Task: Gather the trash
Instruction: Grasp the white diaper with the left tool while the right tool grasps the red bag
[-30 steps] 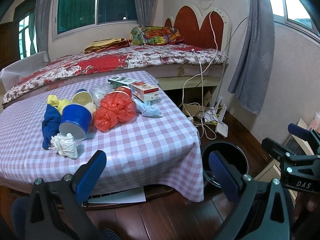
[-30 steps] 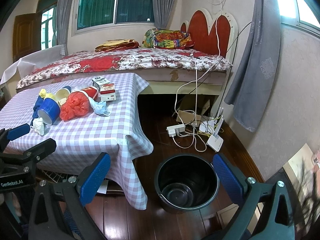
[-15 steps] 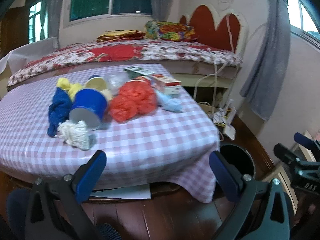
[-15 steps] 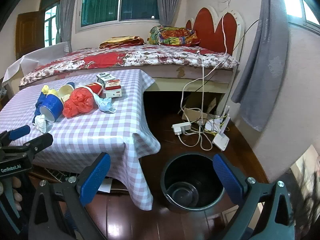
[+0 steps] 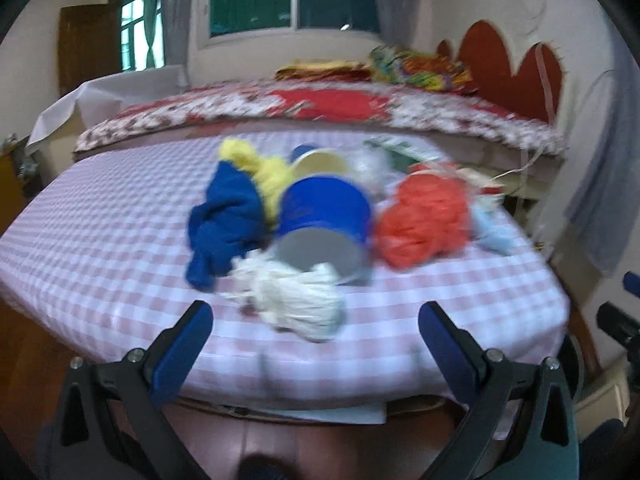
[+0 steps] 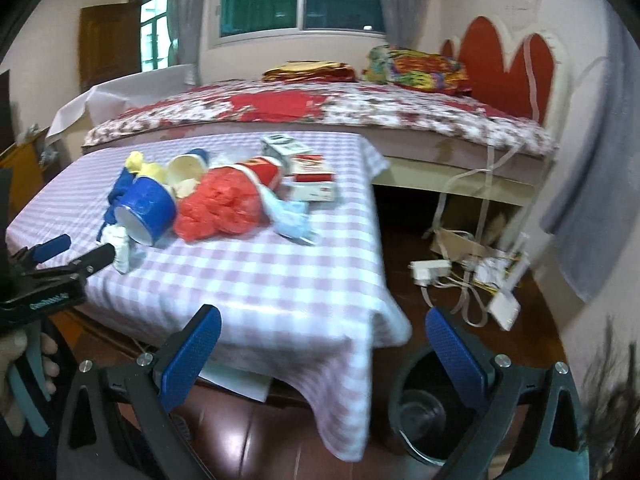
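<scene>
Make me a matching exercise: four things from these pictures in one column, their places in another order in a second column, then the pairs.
Things:
1. white wad
2. bin
3. pillow
4. red bag

Places:
A. on the bed
B. on the floor by the table corner
C. right of the blue cup
D. nearest the left gripper, at the pile's front

Pairs: 1-D, 2-B, 3-A, 4-C
</scene>
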